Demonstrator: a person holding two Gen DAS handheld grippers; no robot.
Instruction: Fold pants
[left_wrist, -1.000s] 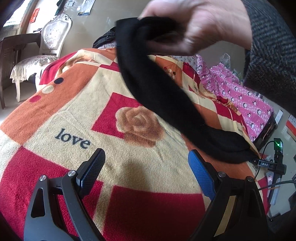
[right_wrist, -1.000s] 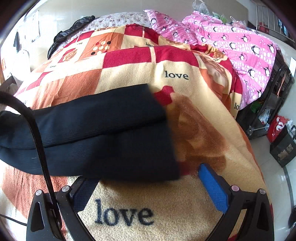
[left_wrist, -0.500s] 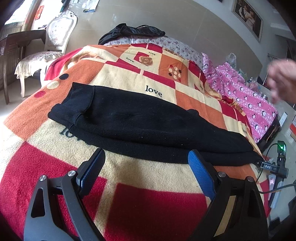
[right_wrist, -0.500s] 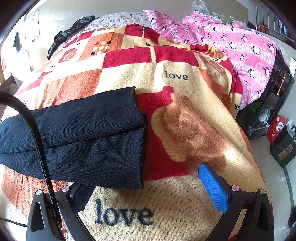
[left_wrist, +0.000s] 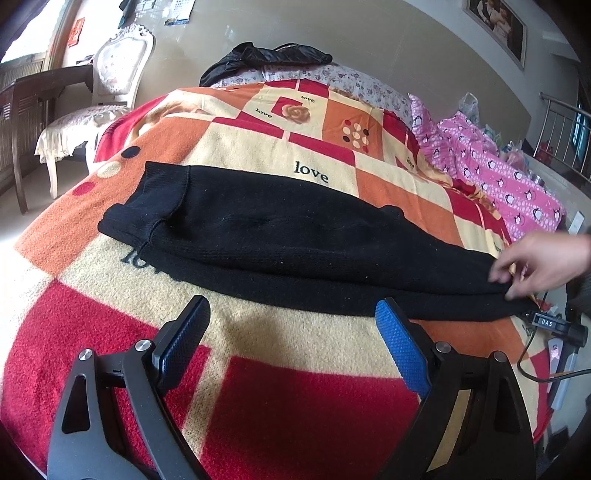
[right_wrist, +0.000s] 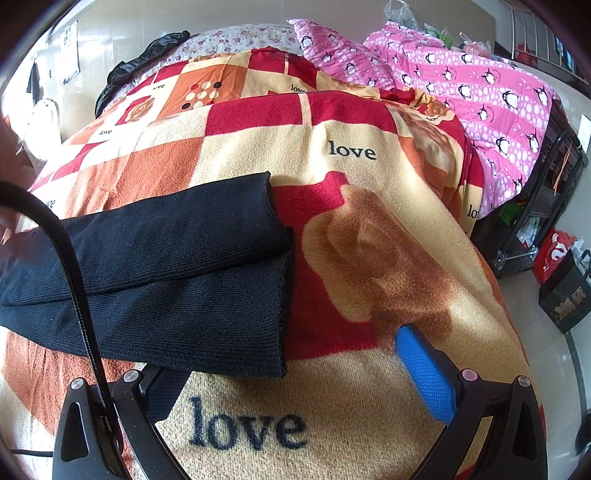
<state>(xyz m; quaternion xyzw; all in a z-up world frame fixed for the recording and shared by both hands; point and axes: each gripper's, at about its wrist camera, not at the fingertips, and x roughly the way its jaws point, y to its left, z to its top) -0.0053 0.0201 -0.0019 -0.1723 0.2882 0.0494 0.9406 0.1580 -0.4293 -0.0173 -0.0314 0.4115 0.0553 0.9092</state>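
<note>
A bed covered by a red, orange and cream "love" blanket (left_wrist: 303, 398) fills both views, with a pink penguin quilt (right_wrist: 480, 85) far beyond the right jaws and a white chair (left_wrist: 122, 62) far off to the left of the left jaws. The black pants (left_wrist: 295, 236) lie flat on the blanket just ahead of the left gripper (left_wrist: 291, 332), folded lengthwise so 1 leg rests on the other. 1 s ago they hung in the air from a hand; half a second ago they were already down and the hand was drawn back, and now the bare hand (left_wrist: 546, 262) touches the pants' end beyond the right-hand finger. The left gripper's jaws are spread wide and hold nothing. In the right wrist view the 2 leg cuffs (right_wrist: 273, 280) lie ahead of the left finger, shifted little since half a second ago. The right gripper (right_wrist: 288, 365) is also spread wide; its left finger is partly hidden under the lower cuff, and whether it touches the cloth cannot be told. A black cable (right_wrist: 74, 273) crosses the pants at the left
</note>
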